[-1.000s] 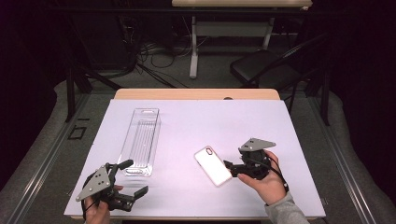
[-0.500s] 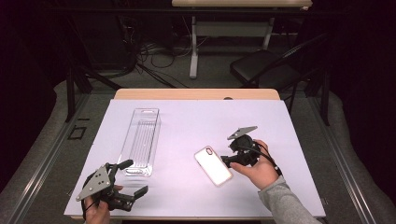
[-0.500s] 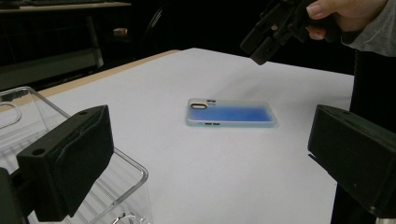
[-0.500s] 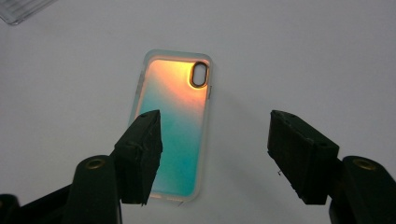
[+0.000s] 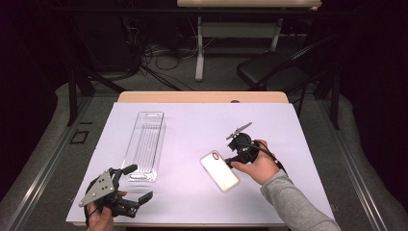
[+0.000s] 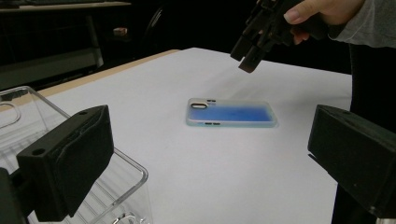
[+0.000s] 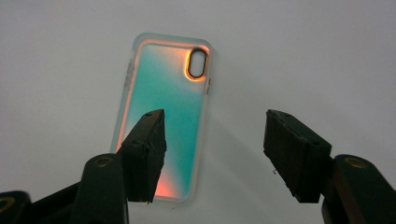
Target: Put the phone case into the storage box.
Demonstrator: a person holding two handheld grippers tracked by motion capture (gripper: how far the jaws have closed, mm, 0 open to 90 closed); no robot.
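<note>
Since the earlier frames the right claw [image 5: 230,159] has slid across the table [image 5: 308,139] toward the phone case [image 5: 219,171], tipping over it, and its jaws have just been closing, though they stand apart with nothing pressed between them. The phone case lies flat on the white table cover, camera cut-out toward the far side, unmoved; in the right gripper view one jaw hangs above its lower half, the other beside it over bare cover. Well off to the left lies a clear plastic tray [image 5: 144,144]. The left claw [image 5: 137,185], near that tray's close end, rests with jaws wide apart, holding nothing.
</note>
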